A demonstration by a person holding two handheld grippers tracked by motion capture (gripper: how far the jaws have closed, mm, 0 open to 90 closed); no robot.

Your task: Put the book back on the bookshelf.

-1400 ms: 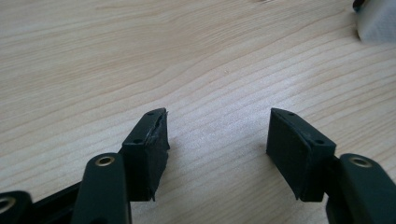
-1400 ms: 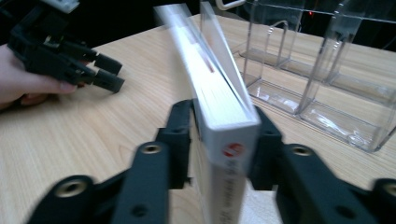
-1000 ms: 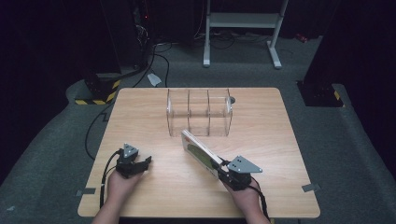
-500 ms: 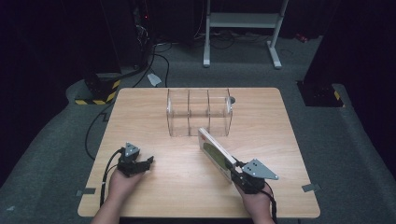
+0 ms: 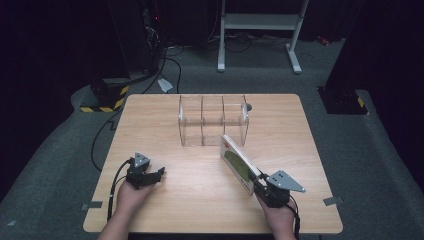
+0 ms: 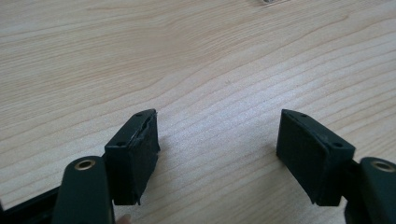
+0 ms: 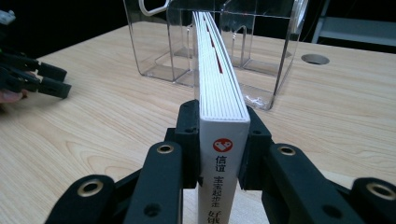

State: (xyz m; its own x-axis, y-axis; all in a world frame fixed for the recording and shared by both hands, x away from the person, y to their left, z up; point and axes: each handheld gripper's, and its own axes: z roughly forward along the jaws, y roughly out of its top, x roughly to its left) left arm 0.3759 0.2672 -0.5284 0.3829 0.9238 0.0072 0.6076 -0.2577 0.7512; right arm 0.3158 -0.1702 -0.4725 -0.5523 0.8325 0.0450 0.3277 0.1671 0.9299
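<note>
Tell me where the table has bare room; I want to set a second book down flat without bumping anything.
The widest bare patch lies between the left gripper and the book held by the right gripper, in front of the clear divider rack. The table is also bare left of the rack. It is crowded where the book's far end nears the rack's right compartment.

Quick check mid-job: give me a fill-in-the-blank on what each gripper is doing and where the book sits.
1. The right gripper is shut on the ____.
2. The left gripper rests on the table with its fingers ____.
3. The clear rack has ____ compartments.
4. The book points toward the rack's ____ end.

Missing words: book; open; three; right
</note>
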